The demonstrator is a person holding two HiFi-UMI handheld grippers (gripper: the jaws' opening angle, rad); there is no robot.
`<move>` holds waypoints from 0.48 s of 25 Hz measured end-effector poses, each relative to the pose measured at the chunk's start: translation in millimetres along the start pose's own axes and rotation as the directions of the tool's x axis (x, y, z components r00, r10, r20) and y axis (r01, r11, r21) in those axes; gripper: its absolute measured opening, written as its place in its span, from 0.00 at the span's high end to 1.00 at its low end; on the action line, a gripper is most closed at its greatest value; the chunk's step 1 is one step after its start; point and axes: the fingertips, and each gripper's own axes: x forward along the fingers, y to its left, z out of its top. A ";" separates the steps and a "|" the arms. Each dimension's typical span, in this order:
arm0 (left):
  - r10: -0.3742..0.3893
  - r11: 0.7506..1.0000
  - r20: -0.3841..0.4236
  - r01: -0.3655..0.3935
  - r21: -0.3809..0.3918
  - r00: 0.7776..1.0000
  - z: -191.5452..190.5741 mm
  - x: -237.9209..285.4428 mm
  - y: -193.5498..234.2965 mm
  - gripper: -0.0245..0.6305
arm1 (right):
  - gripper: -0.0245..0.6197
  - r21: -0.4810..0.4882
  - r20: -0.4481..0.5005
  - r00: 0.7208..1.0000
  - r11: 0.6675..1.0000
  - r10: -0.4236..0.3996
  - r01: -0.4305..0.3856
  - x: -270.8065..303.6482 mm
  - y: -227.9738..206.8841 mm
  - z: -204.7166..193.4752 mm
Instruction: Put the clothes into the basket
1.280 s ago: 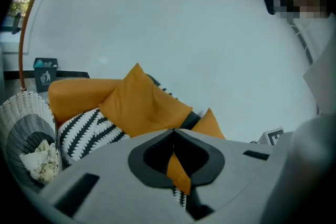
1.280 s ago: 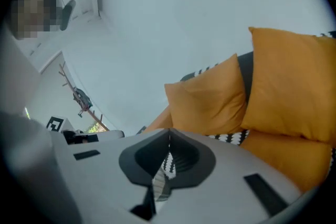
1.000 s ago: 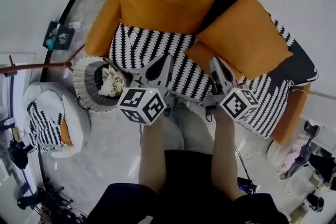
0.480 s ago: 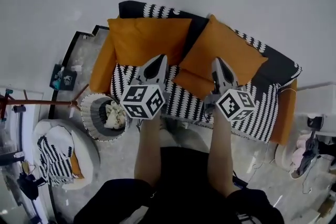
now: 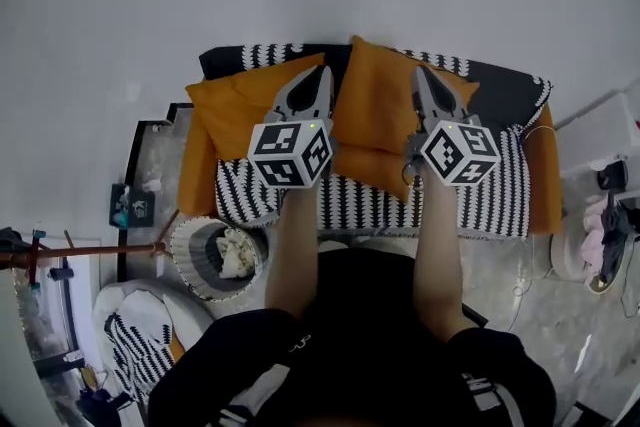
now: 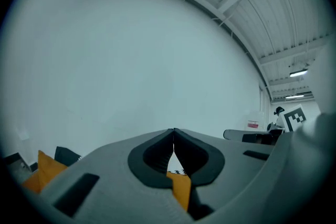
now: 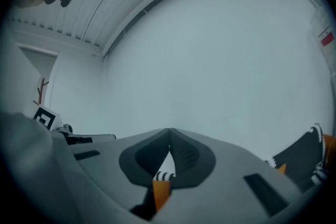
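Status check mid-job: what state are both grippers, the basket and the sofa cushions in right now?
left gripper: shut, nothing between the jaws.
right gripper: shut, nothing between the jaws.
basket: upright on the floor beside the sofa.
clothes: light-coloured, crumpled inside the basket.
orange cushions: two, propped against the sofa back.

I hold the left gripper [image 5: 318,75] and right gripper [image 5: 422,73], jaws together, before the sofa [image 5: 380,205]; clothes [image 5: 238,255] lie in the basket [image 5: 190,240].
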 end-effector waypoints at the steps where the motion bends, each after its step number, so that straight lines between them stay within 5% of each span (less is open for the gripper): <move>1: -0.005 1.000 0.002 0.005 0.014 1.000 2.9 4.2 -6.7 0.95 | 0.94 -0.017 -0.002 1.000 1.000 -0.007 0.007 -1.2 -2.9 3.8; 12: 0.016 0.996 -0.019 -0.014 0.087 1.000 3.1 20.7 -25.6 0.95 | 0.94 -0.103 -0.034 0.997 0.993 -0.063 0.059 -0.2 -18.3 12.0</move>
